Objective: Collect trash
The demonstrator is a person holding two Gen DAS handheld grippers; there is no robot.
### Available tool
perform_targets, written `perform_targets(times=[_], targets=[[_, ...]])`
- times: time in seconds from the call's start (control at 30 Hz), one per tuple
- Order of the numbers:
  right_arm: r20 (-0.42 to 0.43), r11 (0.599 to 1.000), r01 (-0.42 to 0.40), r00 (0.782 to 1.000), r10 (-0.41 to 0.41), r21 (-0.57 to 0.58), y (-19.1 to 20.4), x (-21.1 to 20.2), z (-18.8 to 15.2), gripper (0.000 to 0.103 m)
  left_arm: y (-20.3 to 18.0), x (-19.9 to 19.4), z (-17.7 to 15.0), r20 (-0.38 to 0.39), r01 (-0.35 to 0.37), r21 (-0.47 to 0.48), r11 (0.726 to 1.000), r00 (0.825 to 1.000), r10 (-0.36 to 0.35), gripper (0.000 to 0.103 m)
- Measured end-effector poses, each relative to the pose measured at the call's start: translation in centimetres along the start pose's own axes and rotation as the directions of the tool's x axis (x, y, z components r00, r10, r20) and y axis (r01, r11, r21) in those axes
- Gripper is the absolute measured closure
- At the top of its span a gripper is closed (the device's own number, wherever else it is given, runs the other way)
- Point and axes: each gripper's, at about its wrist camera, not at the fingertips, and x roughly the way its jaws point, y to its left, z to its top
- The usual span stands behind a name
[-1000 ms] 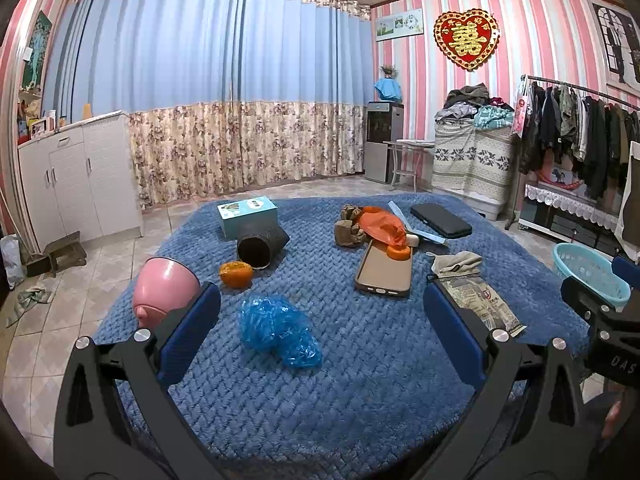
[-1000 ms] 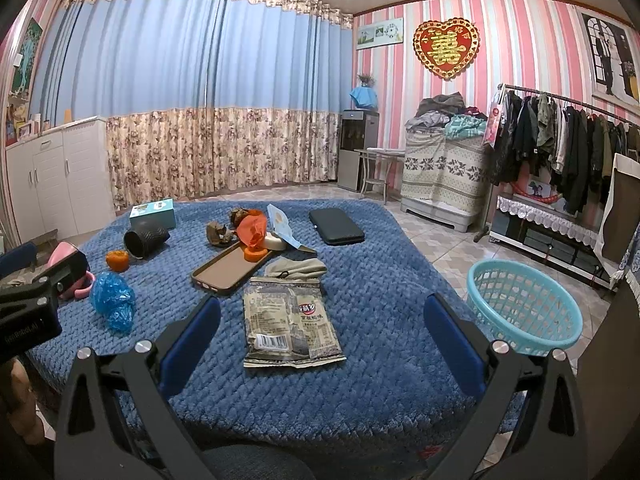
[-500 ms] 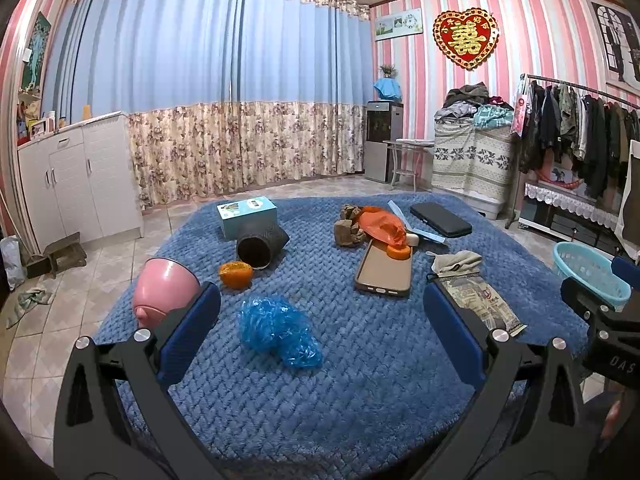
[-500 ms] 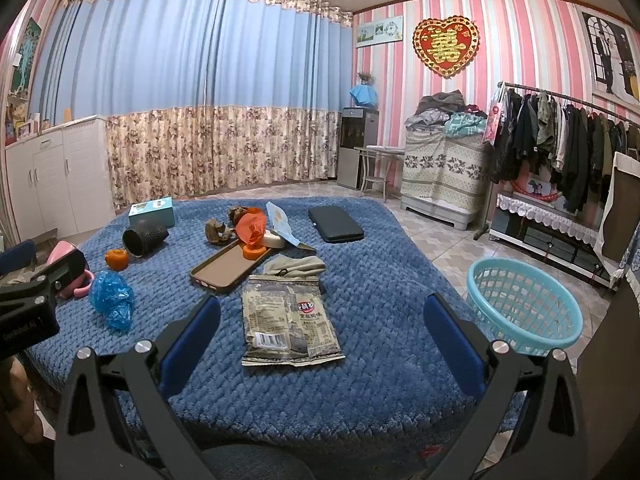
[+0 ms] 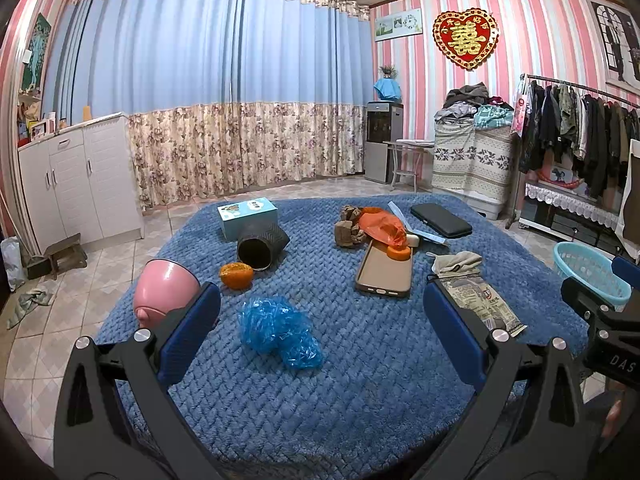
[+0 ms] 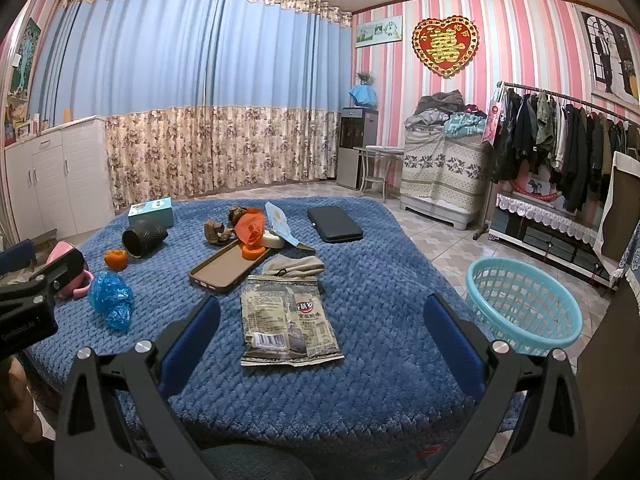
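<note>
A blue quilted table (image 5: 360, 380) holds scattered trash. A crumpled blue plastic bag (image 5: 278, 330) lies between the fingers of my open, empty left gripper (image 5: 320, 332). A grey snack wrapper (image 6: 288, 316) lies between the fingers of my open, empty right gripper (image 6: 320, 332); it also shows in the left wrist view (image 5: 478, 304). An orange peel (image 5: 236, 275), an orange plastic bag (image 5: 380, 226), brown crumpled paper (image 5: 348, 234) and a beige rag (image 6: 294, 266) lie further back. A light-blue basket (image 6: 524, 308) stands on the floor right of the table.
A pink cup (image 5: 164, 294), a black cup on its side (image 5: 260, 246), a light-blue box (image 5: 248, 216), a phone case (image 5: 384, 272) and a black case (image 5: 440, 220) also lie on the table. A clothes rack (image 6: 560, 148) stands at the right.
</note>
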Motion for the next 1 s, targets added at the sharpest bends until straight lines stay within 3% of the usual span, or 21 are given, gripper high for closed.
perform_targets(times=[1.0], targets=[[0.008,1.0,-0.008,1.0,0.008,0.015,-0.1,0.0,0.1,0.004,-0.3,-1.5,1.0,0.05,0.0,0.05,0.999,0.999,-0.003,0.005]])
